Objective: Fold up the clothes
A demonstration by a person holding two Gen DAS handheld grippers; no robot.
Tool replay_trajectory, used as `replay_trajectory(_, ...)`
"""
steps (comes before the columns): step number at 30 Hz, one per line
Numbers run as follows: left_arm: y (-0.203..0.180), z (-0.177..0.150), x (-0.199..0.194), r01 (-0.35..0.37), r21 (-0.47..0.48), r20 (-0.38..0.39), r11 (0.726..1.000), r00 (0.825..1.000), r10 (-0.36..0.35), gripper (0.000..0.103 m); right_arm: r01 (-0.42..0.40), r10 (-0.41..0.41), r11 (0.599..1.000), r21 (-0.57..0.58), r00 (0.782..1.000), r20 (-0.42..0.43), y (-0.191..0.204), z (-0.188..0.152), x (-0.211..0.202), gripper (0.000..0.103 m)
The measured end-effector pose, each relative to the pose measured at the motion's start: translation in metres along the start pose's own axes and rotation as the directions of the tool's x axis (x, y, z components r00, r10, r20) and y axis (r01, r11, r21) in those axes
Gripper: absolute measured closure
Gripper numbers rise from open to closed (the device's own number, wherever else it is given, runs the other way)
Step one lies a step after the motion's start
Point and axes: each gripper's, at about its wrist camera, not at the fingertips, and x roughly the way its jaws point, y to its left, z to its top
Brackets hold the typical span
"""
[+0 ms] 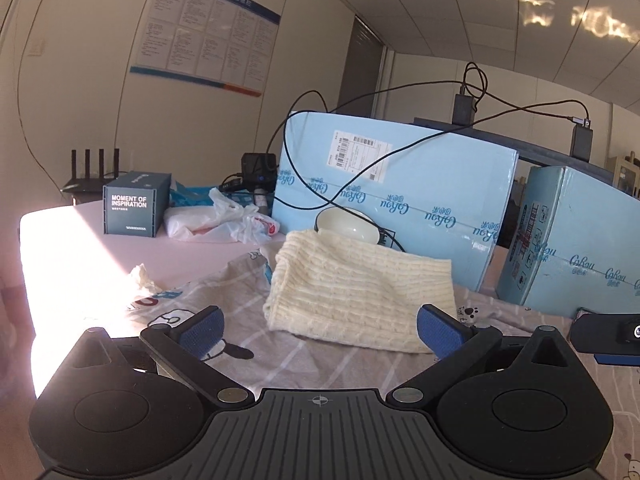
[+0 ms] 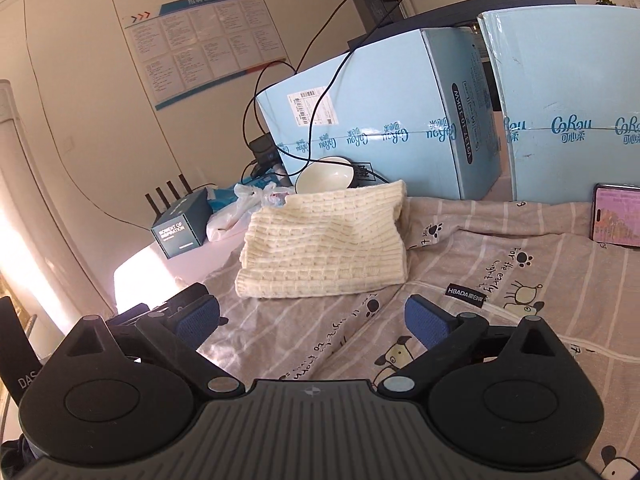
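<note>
A cream knitted garment (image 1: 356, 292) lies folded in a compact rectangle on a grey-pink printed sheet (image 1: 304, 364). It also shows in the right wrist view (image 2: 324, 240). My left gripper (image 1: 320, 330) is open and empty, just in front of the garment's near edge. My right gripper (image 2: 312, 322) is open and empty, a little short of the garment. The right gripper's tip shows at the right edge of the left wrist view (image 1: 608, 334).
Two light blue cartons (image 1: 392, 188) (image 2: 568, 100) stand behind the garment. A white bowl (image 2: 326, 178) sits at its far edge. A dark box (image 1: 134, 208), plastic bags (image 1: 224, 220), a crumpled tissue (image 1: 142, 278), cables and a phone (image 2: 616, 220) lie around.
</note>
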Motion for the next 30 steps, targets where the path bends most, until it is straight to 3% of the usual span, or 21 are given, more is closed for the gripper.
replay_trajectory(7, -0.029, 0.004, -0.047, -0.113, 0.066, 0.019, 0.991, 0.994, 0.112, 0.000, -0.014, 0.013, 0.998, -0.053, 1.000, -0.018, -0.012, -0.006, -0.020, 0.001)
replay_trajectory(14, -0.060, 0.009, -0.072, -0.167, 0.105, 0.029, 0.980, 0.986, 0.164, 0.000, -0.019, 0.018, 0.999, -0.038, 0.999, -0.033, -0.032, -0.004, -0.026, 0.000)
replay_trajectory(22, -0.079, 0.007, -0.081, -0.216, 0.110, 0.039, 0.970, 0.976, 0.213, 0.000, -0.034, 0.033, 0.999, -0.005, 0.999, -0.040, -0.039, -0.006, -0.026, 0.000)
replay_trajectory(30, -0.074, 0.003, -0.084, -0.254, 0.076, 0.047, 0.964, 0.967, 0.251, 0.000, -0.033, 0.032, 0.999, -0.006, 0.999, -0.036, -0.039, -0.005, -0.027, 0.000)
